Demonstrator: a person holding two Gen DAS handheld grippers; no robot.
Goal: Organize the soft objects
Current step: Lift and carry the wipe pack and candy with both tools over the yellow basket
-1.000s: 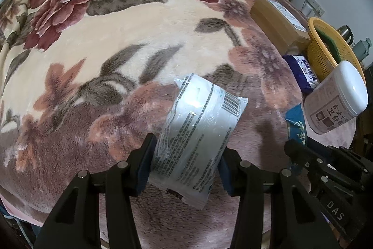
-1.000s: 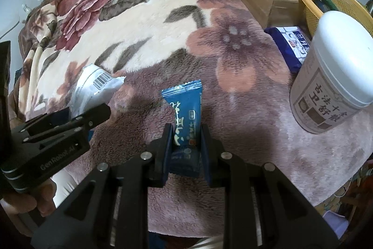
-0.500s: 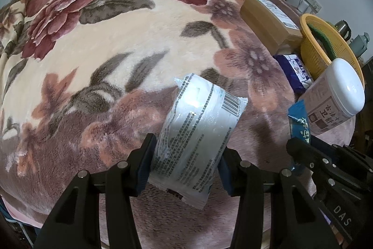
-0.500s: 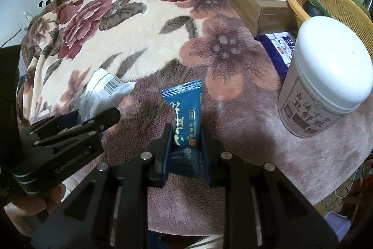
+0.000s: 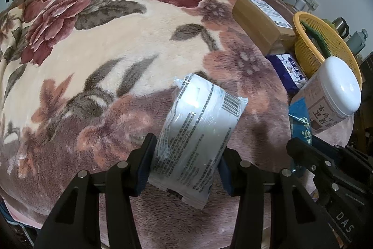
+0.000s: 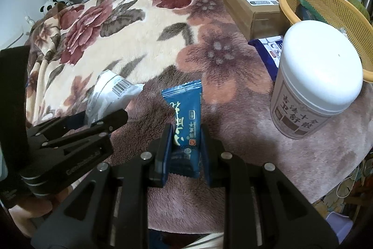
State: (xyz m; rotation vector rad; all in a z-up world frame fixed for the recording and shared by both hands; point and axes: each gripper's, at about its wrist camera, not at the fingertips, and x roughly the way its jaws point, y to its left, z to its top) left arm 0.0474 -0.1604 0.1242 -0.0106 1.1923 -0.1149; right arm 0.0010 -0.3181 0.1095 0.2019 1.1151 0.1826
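L gripper (image 5: pixel 186 165) fingers clamp a white printed pack (image 5: pixel 198 134) w/ barcode. R gripper (image 6: pixel 186 146) fingers pinch a slim blue sachet (image 6: pixel 186 123), yellow script.

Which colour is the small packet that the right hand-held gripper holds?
Dark blue packet with pale lettering; the right wrist view shows it best.

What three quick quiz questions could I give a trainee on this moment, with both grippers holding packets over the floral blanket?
1. True or false: the left gripper is shut on the white packet.
2. What does the right gripper hold? A) the white-lidded jar B) the blue sachet C) the cardboard box
3. Fill in: the yellow basket stands behind the ____, at the blanket's right side.

Key: 1 true; 2 B; 3 white-lidded jar.
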